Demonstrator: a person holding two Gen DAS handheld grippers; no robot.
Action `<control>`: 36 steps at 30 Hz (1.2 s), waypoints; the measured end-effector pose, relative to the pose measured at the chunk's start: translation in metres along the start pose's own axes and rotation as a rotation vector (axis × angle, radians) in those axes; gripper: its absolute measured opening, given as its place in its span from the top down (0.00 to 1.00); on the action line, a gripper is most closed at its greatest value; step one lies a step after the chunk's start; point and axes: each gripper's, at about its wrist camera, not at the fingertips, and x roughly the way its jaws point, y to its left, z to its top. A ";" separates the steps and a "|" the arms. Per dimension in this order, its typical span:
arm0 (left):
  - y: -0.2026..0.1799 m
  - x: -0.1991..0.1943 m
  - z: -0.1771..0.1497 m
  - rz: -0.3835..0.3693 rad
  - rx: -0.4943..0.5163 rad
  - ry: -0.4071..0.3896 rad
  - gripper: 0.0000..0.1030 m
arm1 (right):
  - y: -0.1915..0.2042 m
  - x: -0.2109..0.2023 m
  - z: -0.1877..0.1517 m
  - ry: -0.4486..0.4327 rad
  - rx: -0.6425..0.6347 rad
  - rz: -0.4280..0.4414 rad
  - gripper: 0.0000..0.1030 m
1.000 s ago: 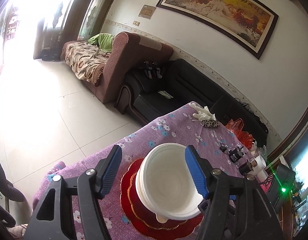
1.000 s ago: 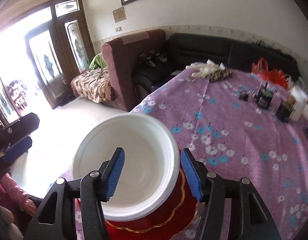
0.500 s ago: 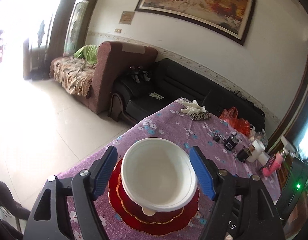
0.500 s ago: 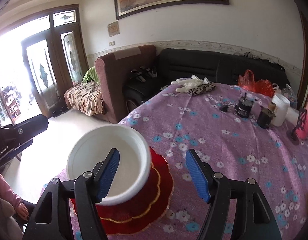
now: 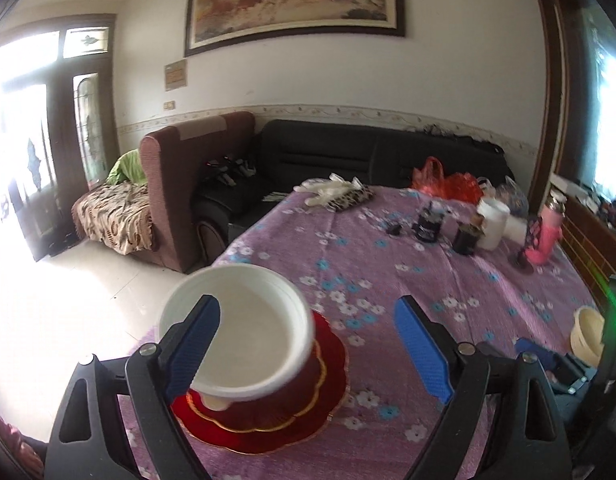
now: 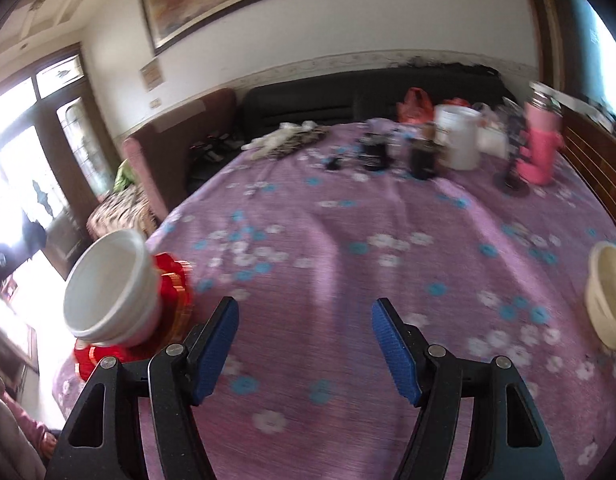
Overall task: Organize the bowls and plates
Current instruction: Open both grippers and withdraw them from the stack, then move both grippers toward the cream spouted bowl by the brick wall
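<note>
A white bowl (image 5: 244, 324) sits stacked on red scalloped plates (image 5: 304, 412) at the near left of the purple flowered table; in the right wrist view the bowl (image 6: 108, 284) and red plates (image 6: 176, 300) show at the left. A cream bowl (image 5: 586, 334) stands at the right edge, also in the right wrist view (image 6: 606, 292). My left gripper (image 5: 308, 344) is open and empty, its left finger in front of the white bowl. My right gripper (image 6: 306, 348) is open and empty above bare tablecloth, between the two bowls.
At the far side of the table stand dark jars (image 6: 422, 156), a white mug (image 6: 458, 136), a pink bottle (image 6: 538, 148), gloves (image 5: 332, 190) and red bags (image 5: 444, 180). Sofas lie beyond the table's far and left edges. A dark device (image 5: 556, 364) lies at the right.
Both grippers have swung right, away from the white bowl. The right gripper, which straddled the bowl's rim, is now clear of it. The cream bowl has come into view.
</note>
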 end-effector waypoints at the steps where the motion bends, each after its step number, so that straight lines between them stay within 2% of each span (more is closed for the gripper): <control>1: -0.008 0.002 -0.001 -0.005 0.018 0.010 0.14 | -0.011 -0.004 -0.001 -0.003 0.015 -0.013 0.29; 12: -0.102 0.011 -0.011 -0.079 0.232 0.053 0.14 | -0.140 -0.082 -0.012 -0.103 0.177 -0.220 0.29; 14: -0.122 0.014 -0.011 -0.122 0.262 0.072 0.14 | -0.163 -0.095 -0.012 -0.122 0.199 -0.263 0.27; 17: -0.149 0.021 -0.009 -0.226 0.272 0.129 0.14 | -0.206 -0.118 -0.016 -0.149 0.255 -0.343 0.27; 22: -0.199 0.036 -0.010 -0.361 0.299 0.202 0.14 | -0.277 -0.144 -0.026 -0.165 0.395 -0.415 0.27; 24: -0.222 0.046 -0.015 -0.423 0.303 0.260 0.14 | -0.299 -0.147 -0.028 -0.164 0.446 -0.423 0.27; 29: -0.254 0.065 -0.035 -0.504 0.277 0.400 0.14 | -0.351 -0.130 -0.026 -0.103 0.551 -0.413 0.27; 33: -0.263 0.075 -0.043 -0.500 0.271 0.438 0.14 | -0.376 -0.099 -0.023 -0.027 0.606 -0.389 0.27; 35: -0.265 0.081 -0.041 -0.497 0.264 0.449 0.14 | -0.380 -0.082 -0.023 0.009 0.617 -0.362 0.33; 36: -0.266 0.084 -0.040 -0.503 0.257 0.459 0.14 | -0.380 -0.076 -0.024 0.019 0.618 -0.351 0.43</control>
